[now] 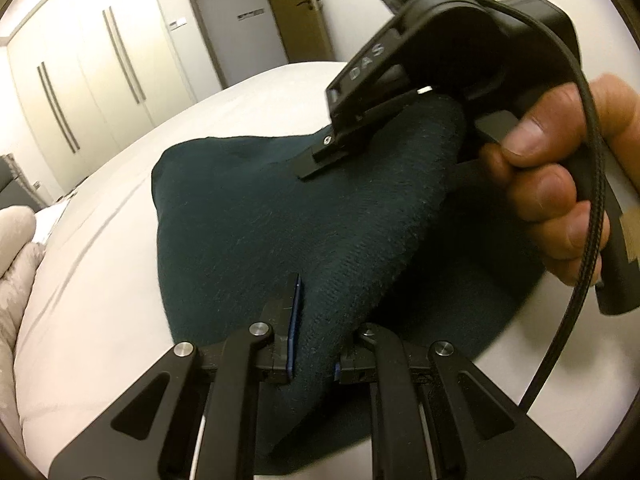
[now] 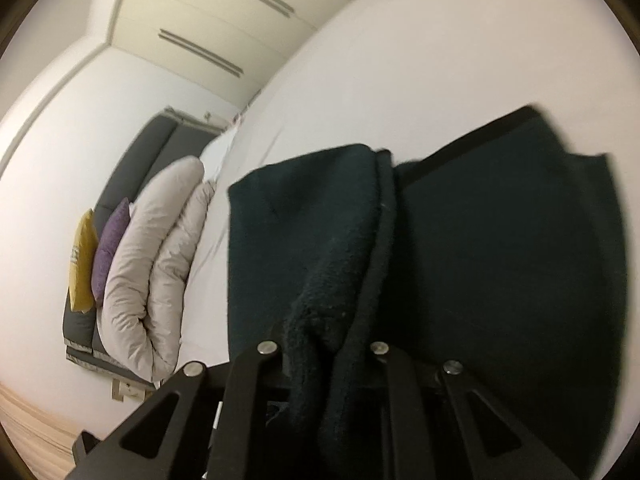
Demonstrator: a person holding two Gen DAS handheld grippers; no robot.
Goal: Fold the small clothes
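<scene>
A dark green knitted garment (image 1: pixel 288 220) lies on the white bed (image 1: pixel 100 280), with its near and right edges lifted. My left gripper (image 1: pixel 314 344) is shut on the garment's near edge. My right gripper (image 1: pixel 360 136), held by a bare hand (image 1: pixel 560 184), pinches the far right edge and holds it up. In the right wrist view the garment (image 2: pixel 480 264) hangs bunched from the right gripper (image 2: pixel 324 356), and its fingertips are hidden by the cloth. Part of the garment lies flat on the bed (image 2: pixel 400 60).
White wardrobe doors (image 1: pixel 80 80) and a room door (image 1: pixel 240 28) stand beyond the bed. At the head of the bed a folded pale duvet (image 2: pixel 152 272), a purple cushion (image 2: pixel 108 248) and a yellow cushion (image 2: pixel 82 260) lean on a grey headboard (image 2: pixel 132 168).
</scene>
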